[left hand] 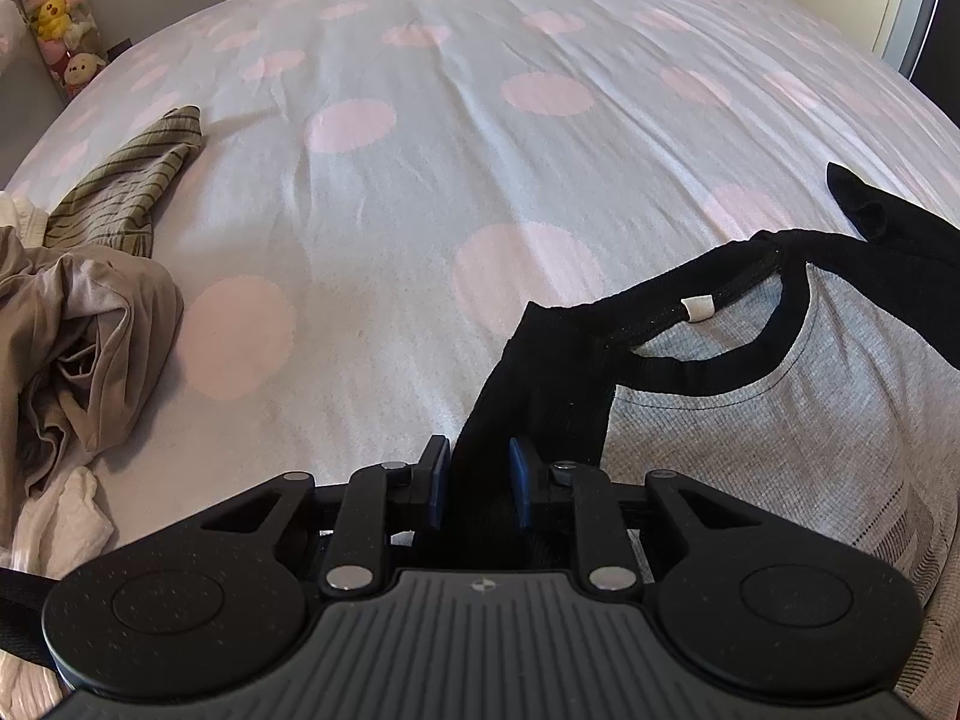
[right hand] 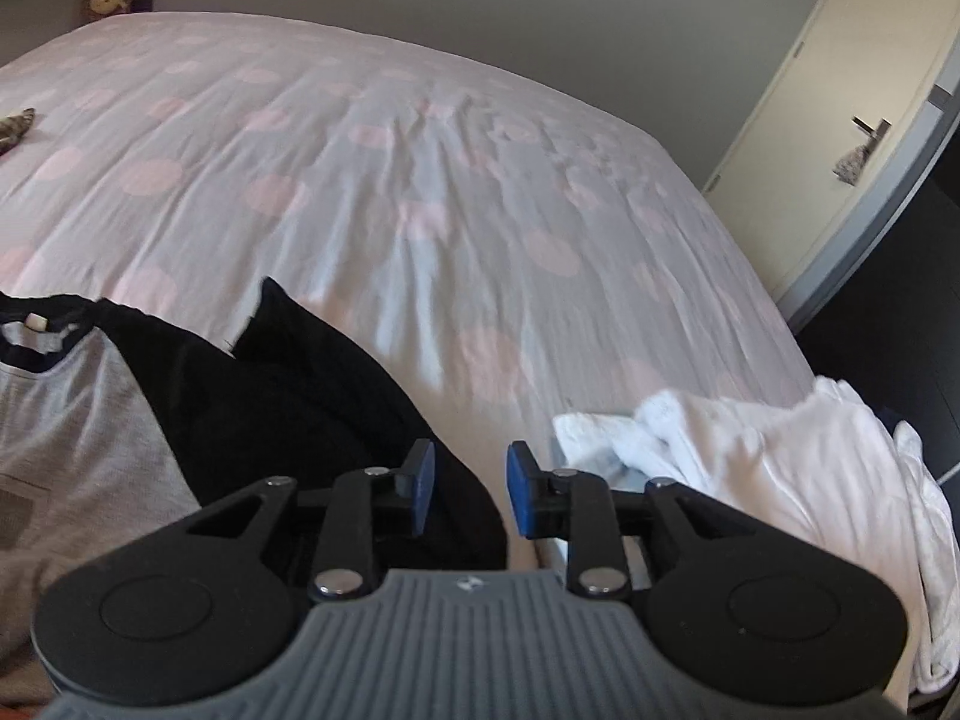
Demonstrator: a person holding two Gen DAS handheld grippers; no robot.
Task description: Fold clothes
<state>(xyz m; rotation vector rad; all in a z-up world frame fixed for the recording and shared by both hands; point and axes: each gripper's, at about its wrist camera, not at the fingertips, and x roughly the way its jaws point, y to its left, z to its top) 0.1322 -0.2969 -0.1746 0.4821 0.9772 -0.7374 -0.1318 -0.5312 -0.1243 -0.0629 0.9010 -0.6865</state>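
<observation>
Between the left jaws: black sleeve (left hand: 540, 372) of the grey-and-black shirt (left hand: 780, 420), pinched by the blue pads (left hand: 521, 474)
Left gripper (left hand: 478, 480): clamped on the sleeve, pointing steeply down at the bed
Shirt: spread flat right of the left jaws, grey body, black neckline with a small white tag (left hand: 697, 308) ahead and to the right of the tips
Other sleeve: black, lying far right of the left jaws, ahead-left of the right jaws (right hand: 312, 372)
Right gripper (right hand: 470, 489): jaws parted, no pad pressing on cloth; black fabric lies under the left pad and the gap
Right pad (right hand: 521, 495): over bare sheet, apart from the shirt
White towel (right hand: 780, 450): rumpled, just right of the right jaws, at the bed edge
Bed sheet (left hand: 480, 180): pale with pink dots, wrinkled, stretches ahead of both grippers
Clothes pile: left of the left jaws, tan garment (left hand: 90, 336), green striped garment (left hand: 132, 186) beyond it, white cloth (left hand: 60, 522) nearer
Plush toys (left hand: 57, 12): far ahead-left, by the wall
Door (right hand: 840, 120): far ahead-right of the right jaws, handle visible
</observation>
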